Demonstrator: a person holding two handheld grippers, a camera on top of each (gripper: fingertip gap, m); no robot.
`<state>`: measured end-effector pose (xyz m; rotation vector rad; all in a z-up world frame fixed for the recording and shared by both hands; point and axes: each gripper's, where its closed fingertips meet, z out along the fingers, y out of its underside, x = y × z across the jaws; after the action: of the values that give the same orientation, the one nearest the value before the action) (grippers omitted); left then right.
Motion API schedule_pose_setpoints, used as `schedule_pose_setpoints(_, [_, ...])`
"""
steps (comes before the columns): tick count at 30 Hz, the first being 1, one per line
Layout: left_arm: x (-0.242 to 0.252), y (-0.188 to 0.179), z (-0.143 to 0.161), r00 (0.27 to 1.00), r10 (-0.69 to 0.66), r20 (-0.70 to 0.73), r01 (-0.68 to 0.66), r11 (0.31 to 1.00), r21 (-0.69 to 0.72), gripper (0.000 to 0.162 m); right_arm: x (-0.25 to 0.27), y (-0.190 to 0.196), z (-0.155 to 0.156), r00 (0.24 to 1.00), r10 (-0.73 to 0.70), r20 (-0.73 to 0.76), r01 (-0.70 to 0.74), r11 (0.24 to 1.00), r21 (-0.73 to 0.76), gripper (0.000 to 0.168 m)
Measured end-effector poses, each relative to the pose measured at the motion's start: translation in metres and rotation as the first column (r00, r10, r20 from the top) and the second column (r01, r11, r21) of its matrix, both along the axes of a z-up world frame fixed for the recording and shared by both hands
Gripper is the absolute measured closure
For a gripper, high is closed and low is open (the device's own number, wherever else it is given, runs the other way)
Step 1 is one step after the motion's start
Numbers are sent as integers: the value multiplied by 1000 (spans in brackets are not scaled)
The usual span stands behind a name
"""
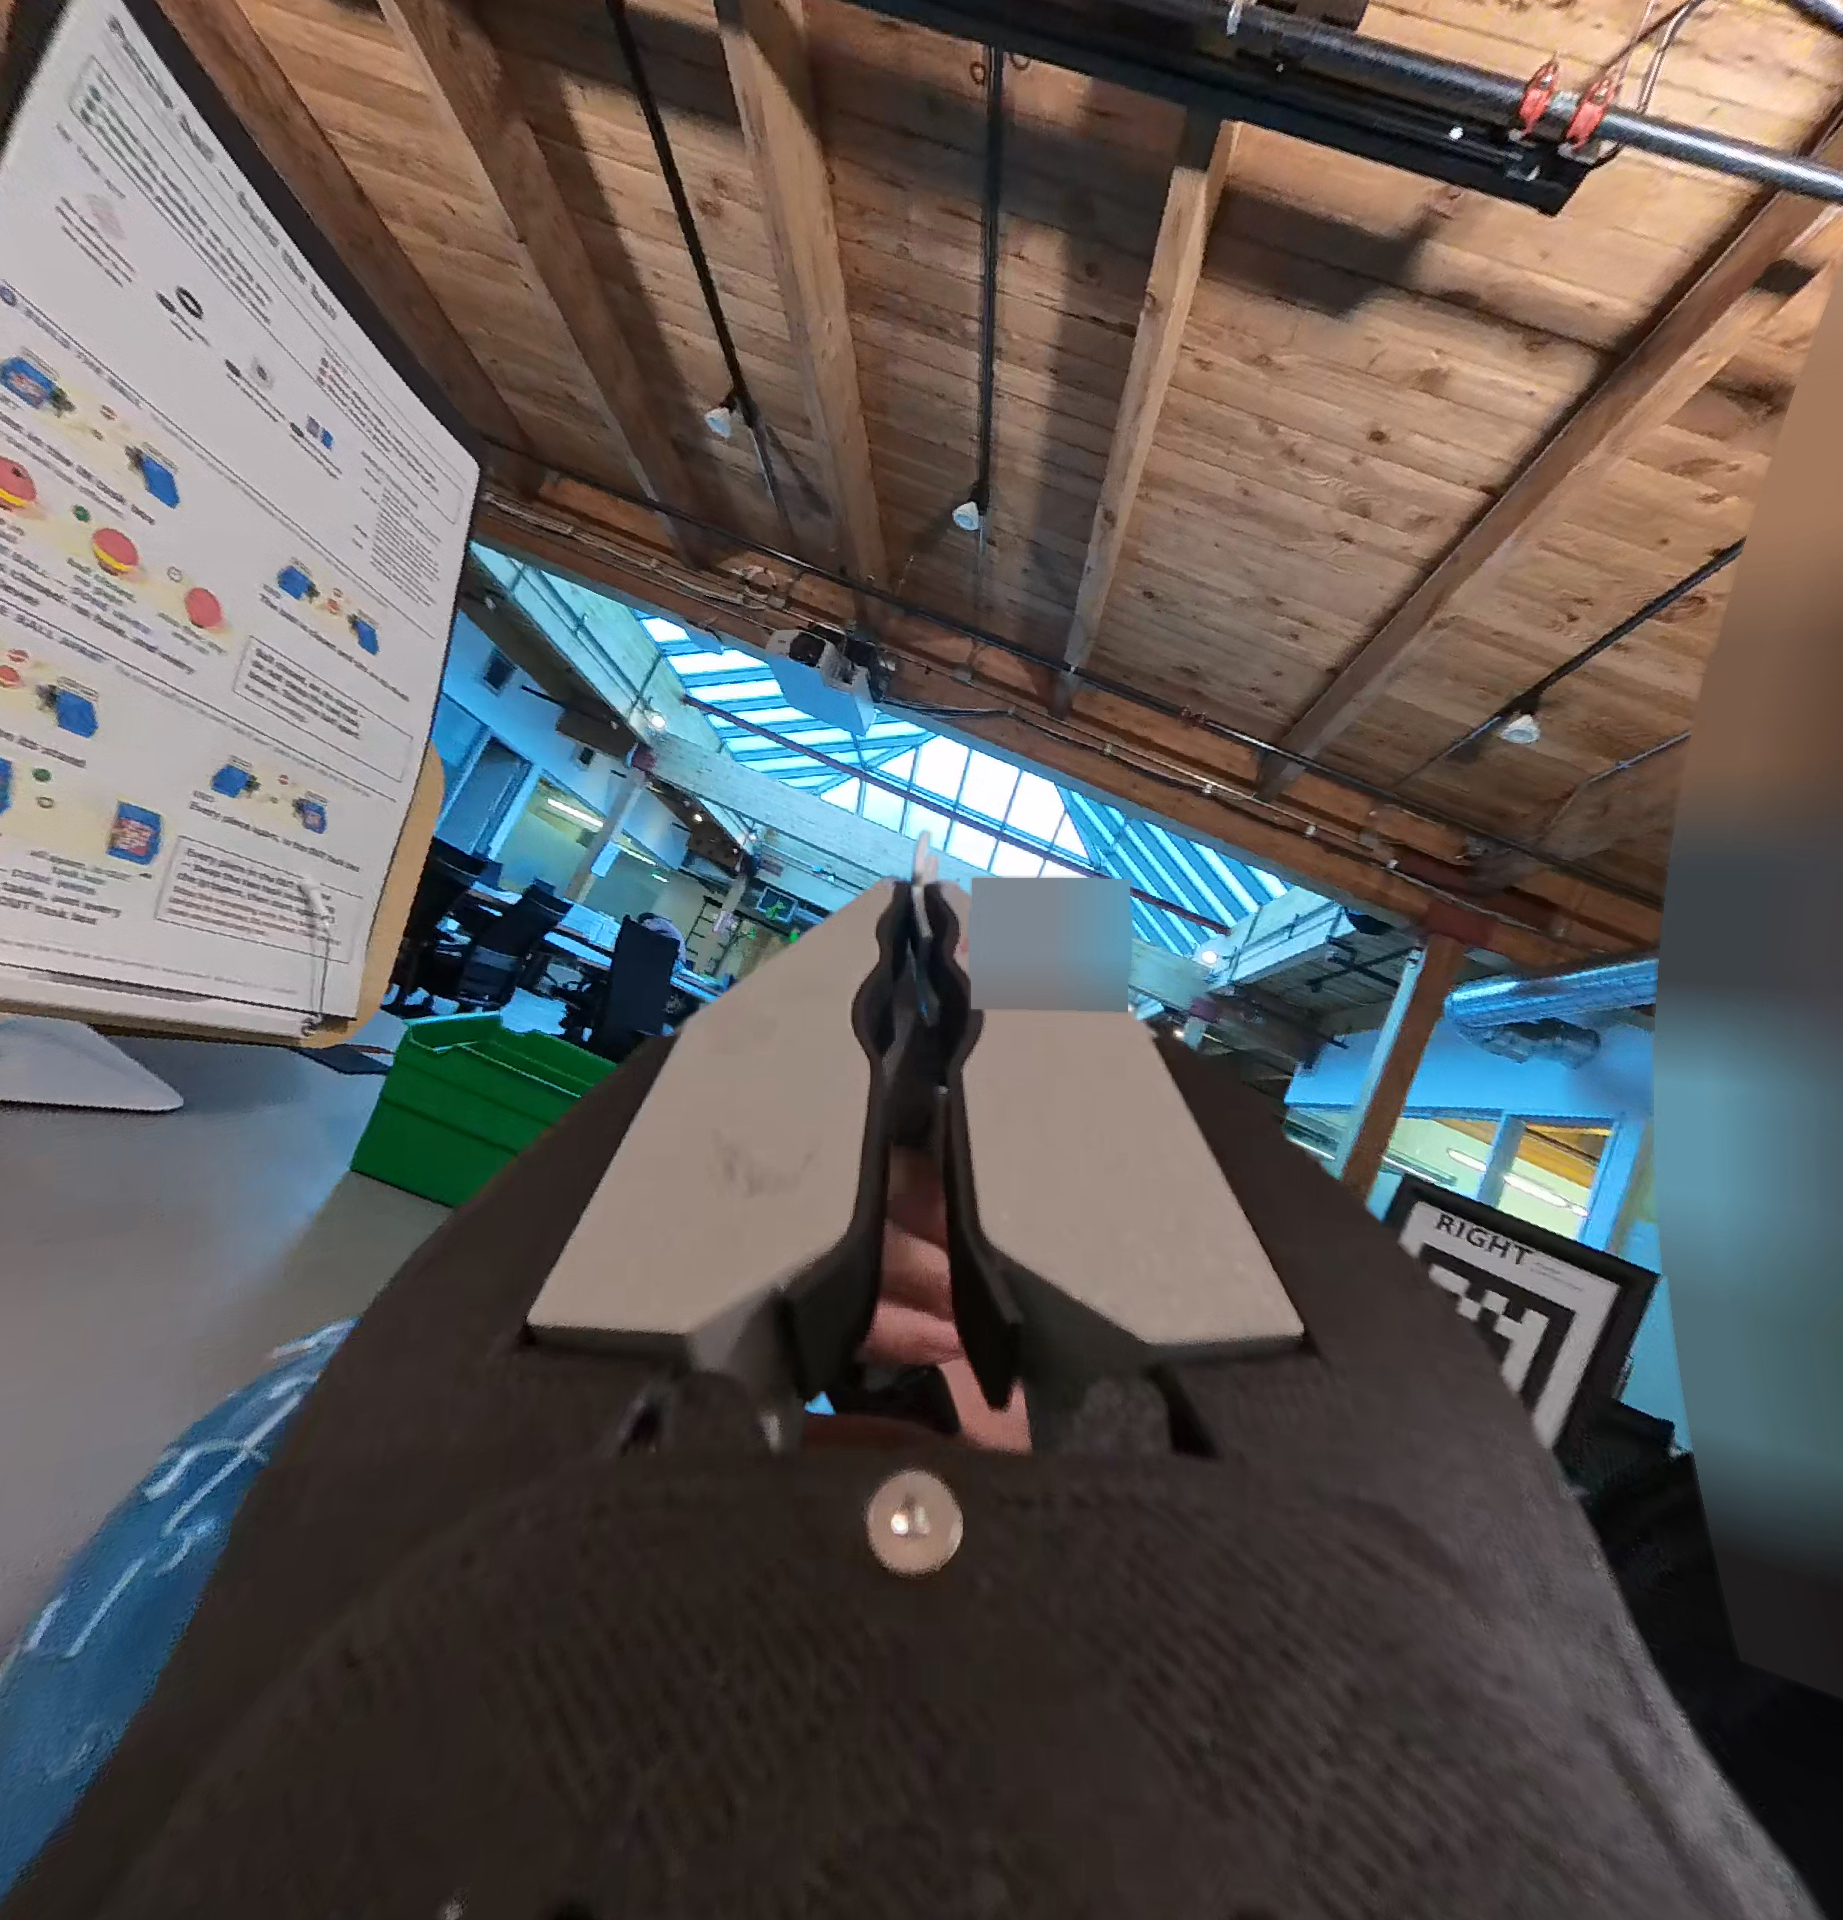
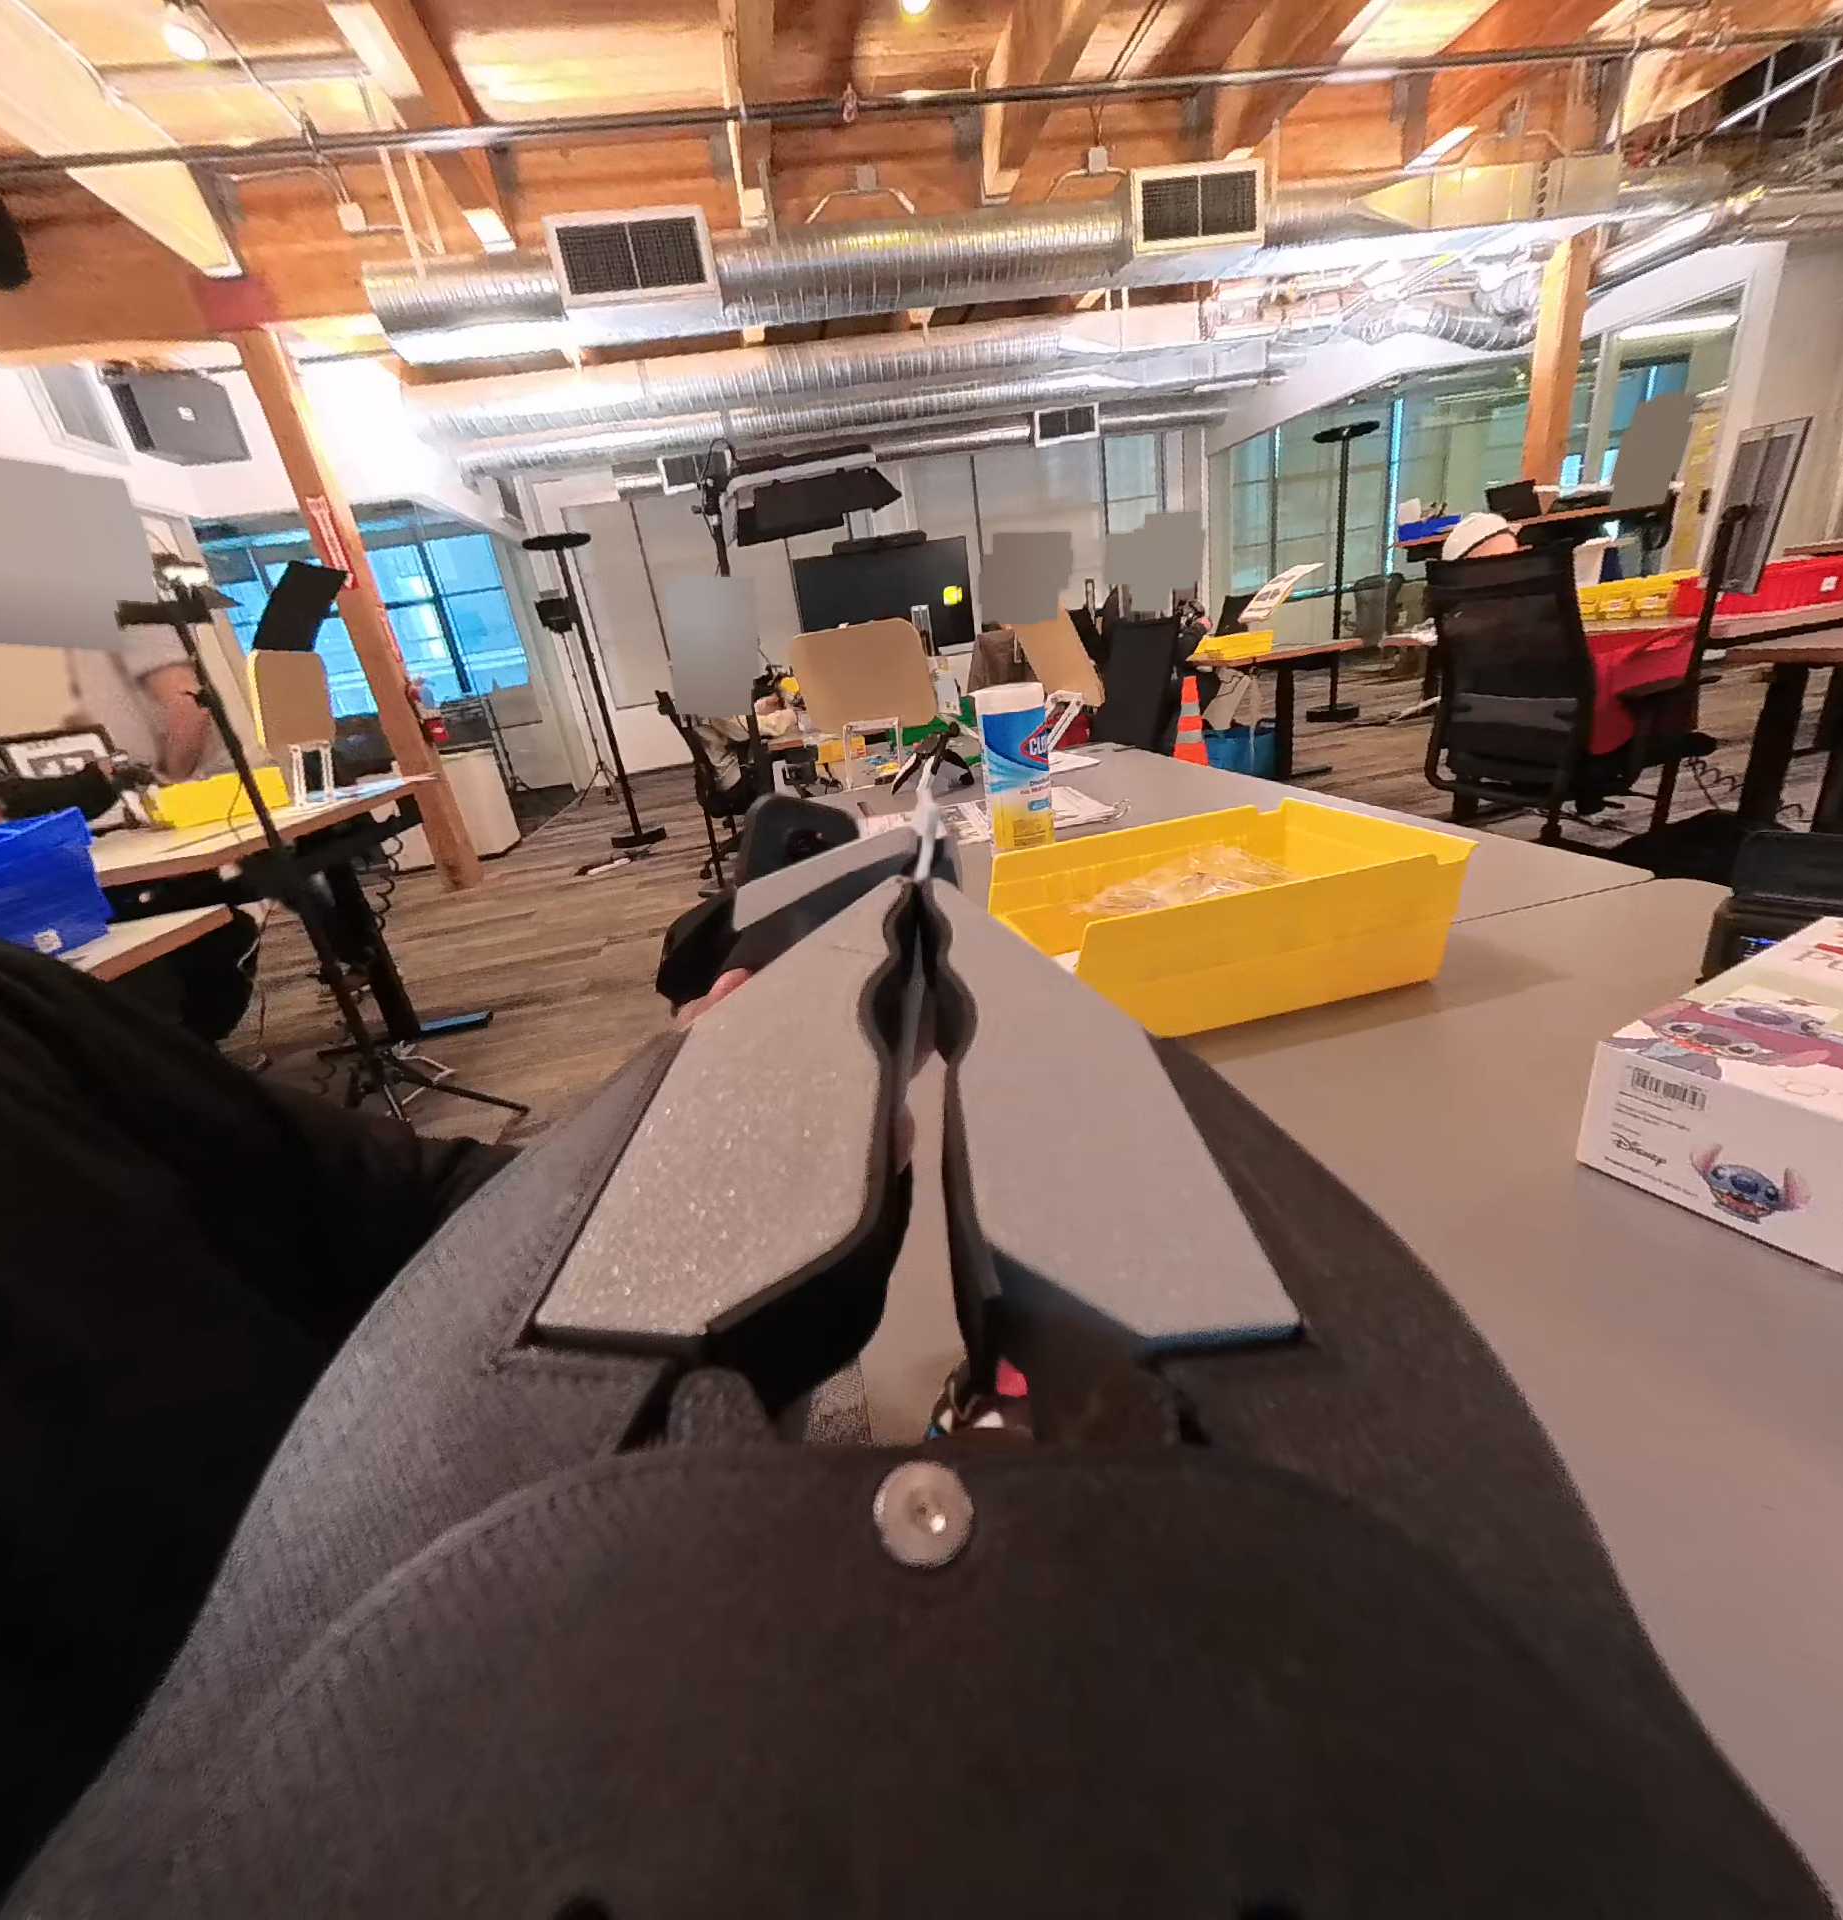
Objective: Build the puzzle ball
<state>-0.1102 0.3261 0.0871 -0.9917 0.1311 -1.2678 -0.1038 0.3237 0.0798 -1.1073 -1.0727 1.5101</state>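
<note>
A thin, light, stiff puzzle piece (image 1: 922,883) is pinched edgewise in each closed gripper: left gripper (image 1: 915,914), right gripper (image 2: 922,883); flat faces should be gripped

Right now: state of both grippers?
Left gripper: closed on a thin pale piece.
Right gripper: closed on a thin pale piece.

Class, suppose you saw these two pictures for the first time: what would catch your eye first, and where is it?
Each view is filled by its own gripper, the left gripper aimed up at a wooden ceiling, the right gripper across a grey table. Each pinches a thin puzzle piece. A yellow bin glows beyond.
</note>
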Motion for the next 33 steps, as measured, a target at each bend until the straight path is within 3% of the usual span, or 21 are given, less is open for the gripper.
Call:
schedule_pose_setpoints(1, [-1,-1,1,1000,-6,9,6,1000,4,162,1,0,2,1000,-1,-15,1,1000,-9,168])
schedule_pose_setpoints(3, [-1,0,1,999,-24,20,25,1000,-9,162,2,0,3,1000,16,-18,-17,1000,-23,155])
schedule_pose_setpoints(12, [7,-2,-1,999,-38,-14,38,999,-14,162,2,0,-1,1000,11,12,-11,1000,4,168])
schedule_pose_setpoints(16, [-23,-2,7,998,59,-38,-58,998,15,161,11,9,0,998,-50,31,48,998,40,168])
schedule_pose_setpoints(19, [-34,-2,7,970,158,-186,-152,987,47,162,17,13,-1,994,-98,46,94,992,81,168])
schedule_pose_setpoints(20, [-30,-2,4,949,171,-265,-163,985,52,160,17,13,-2,992,-115,55,109,989,102,168])
schedule_pose_setpoints(23, [-9,-7,-1,862,147,-486,-130,989,70,134,17,13,-7,980,-175,93,155,969,191,168])
schedule_pose_setpoints(26, [8,-8,-4,730,187,-658,-130,982,135,139,16,10,-11,963,-238,126,191,933,303,168])
schedule_pose_setpoints(29, [18,-1,-15,566,238,-789,-119,971,208,159,16,2,-11,951,-278,138,207,899,385,168])
schedule_pose_setpoints(33, [26,-7,-16,539,206,-817,-24,973,229,161,21,-1,-10,929,-343,143,240,848,473,168])
